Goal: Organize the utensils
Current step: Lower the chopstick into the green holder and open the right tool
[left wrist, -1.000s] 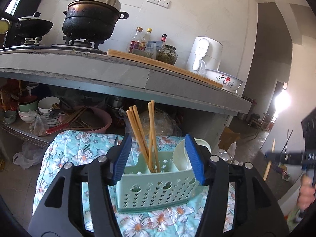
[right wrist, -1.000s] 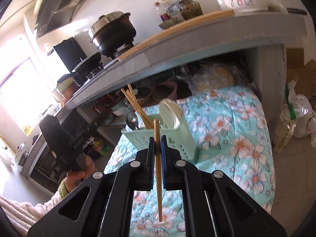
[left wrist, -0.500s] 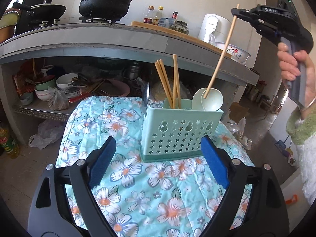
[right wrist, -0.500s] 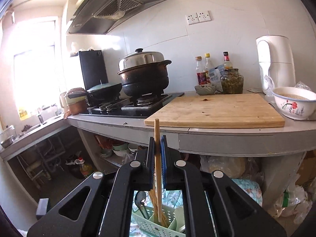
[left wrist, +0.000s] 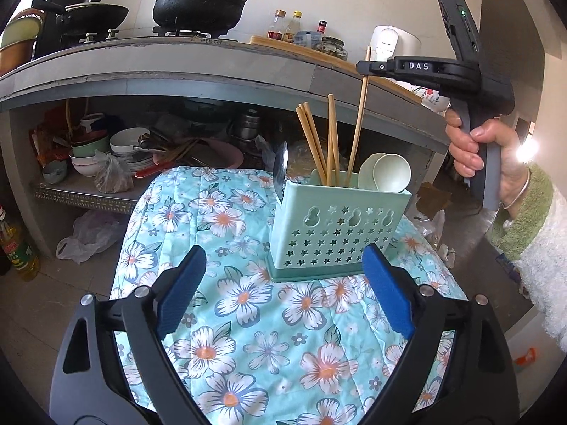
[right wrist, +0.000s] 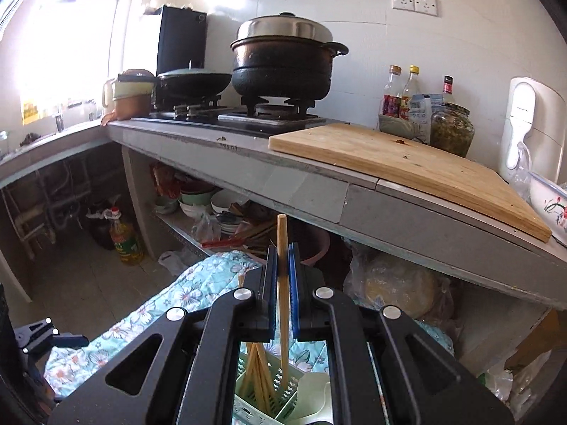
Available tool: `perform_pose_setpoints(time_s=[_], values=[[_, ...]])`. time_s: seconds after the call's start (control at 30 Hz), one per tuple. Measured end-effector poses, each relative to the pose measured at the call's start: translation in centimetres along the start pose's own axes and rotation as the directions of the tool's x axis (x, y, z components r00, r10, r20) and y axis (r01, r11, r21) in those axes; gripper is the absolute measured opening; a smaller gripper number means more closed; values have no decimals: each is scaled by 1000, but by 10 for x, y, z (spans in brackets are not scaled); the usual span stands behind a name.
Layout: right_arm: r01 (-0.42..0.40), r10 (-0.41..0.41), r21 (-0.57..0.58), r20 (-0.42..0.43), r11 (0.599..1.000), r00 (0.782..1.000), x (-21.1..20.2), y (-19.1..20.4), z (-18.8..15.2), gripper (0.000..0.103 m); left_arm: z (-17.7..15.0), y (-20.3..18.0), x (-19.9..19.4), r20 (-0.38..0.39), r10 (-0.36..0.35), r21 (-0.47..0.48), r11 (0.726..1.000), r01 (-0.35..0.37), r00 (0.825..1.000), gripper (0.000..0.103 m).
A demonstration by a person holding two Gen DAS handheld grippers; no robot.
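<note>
My left claw (left wrist: 283,294) stands released above the floral cloth (left wrist: 219,304), its jaws having just been opening, nothing between them; the mint utensil caddy (left wrist: 336,226) sits just beyond its blue pads. My right claw (right wrist: 282,265) is clenched on a single wooden chopstick (right wrist: 282,301), held near upright with its lower tip inside the caddy's middle compartment, beside the other chopsticks (left wrist: 319,141). Pale spoons (left wrist: 386,173) fill the compartment at right; a metal spoon (left wrist: 281,170) stands at left.

Right gripper (left wrist: 365,67) lowers chopstick (left wrist: 358,124) into mint caddy (left wrist: 336,226).
</note>
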State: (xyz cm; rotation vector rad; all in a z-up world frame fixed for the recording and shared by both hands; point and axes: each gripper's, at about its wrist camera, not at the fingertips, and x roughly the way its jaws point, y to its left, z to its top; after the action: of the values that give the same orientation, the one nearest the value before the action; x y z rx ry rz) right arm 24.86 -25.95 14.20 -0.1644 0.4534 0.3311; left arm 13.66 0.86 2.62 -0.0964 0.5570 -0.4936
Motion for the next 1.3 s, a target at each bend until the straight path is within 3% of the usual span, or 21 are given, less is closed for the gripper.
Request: perform_pose_setpoints(time_s=[0.27, 0.47, 0.73, 1.3], values=[[-28, 17, -121, -86, 992, 996, 10, 29, -28, 6, -1, 4, 1, -2, -7, -16, 1000, 7, 1000, 86], [-67, 50, -146, -113, 987, 992, 4, 40, -46, 8, -1, 3, 1, -5, -5, -14, 1000, 5, 1000, 87], [-136, 131, -32, -123, 990, 984, -3, 28, -54, 30, 0, -3, 0, -5, -12, -5, 1000, 12, 1000, 88], [-143, 158, 215, -55, 966, 986, -26, -24, -66, 32, -1, -9, 0, -12, -23, -3, 1000, 23, 1000, 88]])
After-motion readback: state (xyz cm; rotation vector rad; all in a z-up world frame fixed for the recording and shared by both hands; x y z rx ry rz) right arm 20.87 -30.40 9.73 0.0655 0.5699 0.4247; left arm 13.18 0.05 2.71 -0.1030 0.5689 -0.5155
